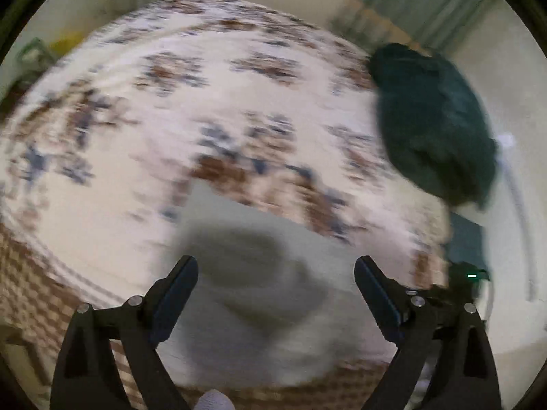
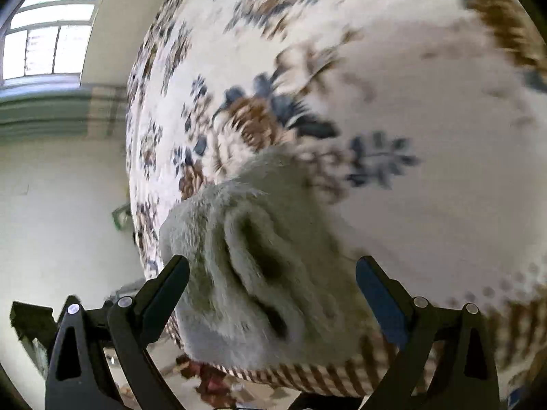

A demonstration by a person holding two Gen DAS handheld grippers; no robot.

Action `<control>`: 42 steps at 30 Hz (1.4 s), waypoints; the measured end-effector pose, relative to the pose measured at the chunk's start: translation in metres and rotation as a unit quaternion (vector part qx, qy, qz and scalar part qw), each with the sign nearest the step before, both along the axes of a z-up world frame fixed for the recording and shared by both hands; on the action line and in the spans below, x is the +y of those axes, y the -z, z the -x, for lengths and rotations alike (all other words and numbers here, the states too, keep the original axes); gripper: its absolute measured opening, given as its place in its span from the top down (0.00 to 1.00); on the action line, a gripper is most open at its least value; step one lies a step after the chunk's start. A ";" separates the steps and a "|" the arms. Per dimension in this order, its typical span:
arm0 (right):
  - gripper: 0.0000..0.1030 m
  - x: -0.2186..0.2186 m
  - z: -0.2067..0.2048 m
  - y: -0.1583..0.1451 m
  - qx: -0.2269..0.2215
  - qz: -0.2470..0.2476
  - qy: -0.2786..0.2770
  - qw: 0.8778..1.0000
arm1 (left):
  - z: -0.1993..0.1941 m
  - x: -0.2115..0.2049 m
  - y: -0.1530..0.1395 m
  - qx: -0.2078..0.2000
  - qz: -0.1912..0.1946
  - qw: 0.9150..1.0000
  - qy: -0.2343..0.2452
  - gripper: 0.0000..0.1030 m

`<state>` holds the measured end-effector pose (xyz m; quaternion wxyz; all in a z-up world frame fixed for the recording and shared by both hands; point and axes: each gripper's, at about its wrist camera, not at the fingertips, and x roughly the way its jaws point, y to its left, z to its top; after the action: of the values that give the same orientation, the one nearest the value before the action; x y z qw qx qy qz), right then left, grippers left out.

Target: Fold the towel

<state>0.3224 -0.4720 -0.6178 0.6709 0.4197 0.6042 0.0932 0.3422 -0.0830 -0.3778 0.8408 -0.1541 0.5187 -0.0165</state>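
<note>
A fluffy, pale grey-white towel [image 2: 259, 266] is seen bunched into soft ridges near the edge of a bed covered by a cream floral bedspread [image 2: 427, 188] with a checked border. It lies between the spread-apart fingers of the right gripper [image 2: 273, 275]. The left gripper [image 1: 276, 275] is likewise held wide apart above the towel [image 1: 259, 290], apparently unclamped, though blur obscures contact. A dark green cloth [image 1: 434, 119] is heaped farther off.

Floral bedspread [image 1: 212, 109] carries pale towel [image 1: 259, 294], seemingly dark cloth [image 1: 434, 126].

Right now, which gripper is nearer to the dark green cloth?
Left. The dark green cloth lies ahead and right of the left gripper; the right gripper view does not show it.
</note>
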 end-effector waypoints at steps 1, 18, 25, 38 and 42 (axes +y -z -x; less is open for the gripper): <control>0.03 0.007 -0.008 0.008 0.004 -0.009 -0.003 1.000 | -0.005 0.014 0.007 0.011 -0.015 1.000 -0.011 0.09; 0.31 -0.029 -0.011 0.013 0.041 0.019 0.055 0.997 | -0.029 0.018 0.119 0.124 -0.060 0.990 0.042 0.09; 0.30 -0.015 0.048 0.085 0.131 -0.091 0.071 0.985 | -0.026 0.015 0.128 0.133 -0.067 0.988 0.043 0.09; 0.75 -0.010 0.099 0.074 0.153 -0.025 0.072 0.985 | -0.026 0.004 0.125 0.140 -0.061 0.985 0.077 0.09; 0.51 -0.017 0.063 0.045 0.103 0.011 0.040 0.994 | -0.033 0.001 0.105 0.126 -0.044 0.987 0.086 0.09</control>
<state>0.2591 -0.4890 -0.6627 0.6126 0.4437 0.6539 0.0156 0.3754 -0.0824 -0.4830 0.7699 -0.0722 0.6323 -0.0466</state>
